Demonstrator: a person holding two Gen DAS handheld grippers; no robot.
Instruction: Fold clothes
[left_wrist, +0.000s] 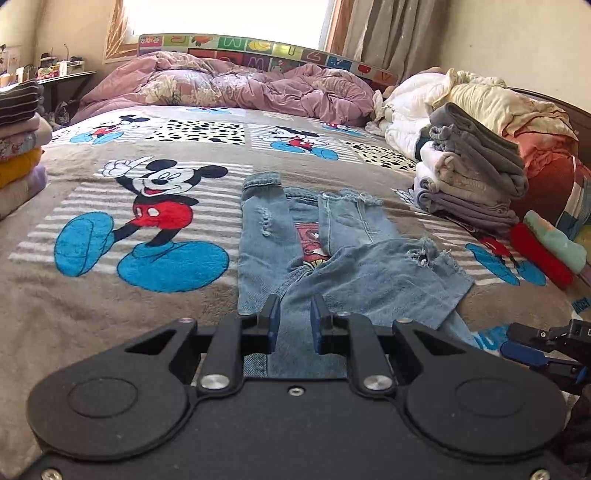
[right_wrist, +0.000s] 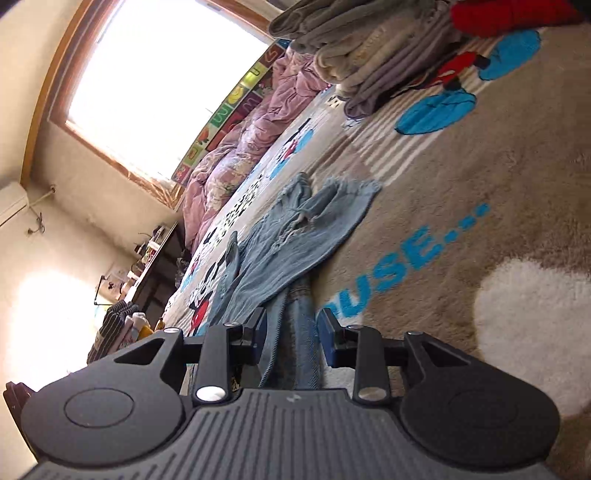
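At nine o'clock in the left wrist view a stack of folded clothes sits at the blanket's edge. The cartoon-mouse blanket covers the bed, and on it, from the centre of the view down to six o'clock, lie the jeans: pale ripped denim, one leg running straight away toward twelve o'clock, the other leg crumpled and thrown across toward three o'clock, its frayed hem turned outward. The garment is spread but crooked, not in a neat fold.

The left gripper sits at six o'clock over the near end of the jeans. Its blue pads stand a moderate way apart with denim showing between and beneath them; they do not press the cloth, so it holds nothing.

Further right, at two o'clock, stands a second pile of folded grey and white clothes, with red and green folded pieces beside it at three o'clock.

The right gripper, turned on its side in its own view, straddles a raised ridge of the jeans at six o'clock. Its pads are parted with the denim edge between them, not visibly pinched.

My judgement: the step in hand is taking hold of the near end of the jeans with both tongs. The next move calls for both to close on the cloth, then for the twisted leg to be straightened and laid over its partner.
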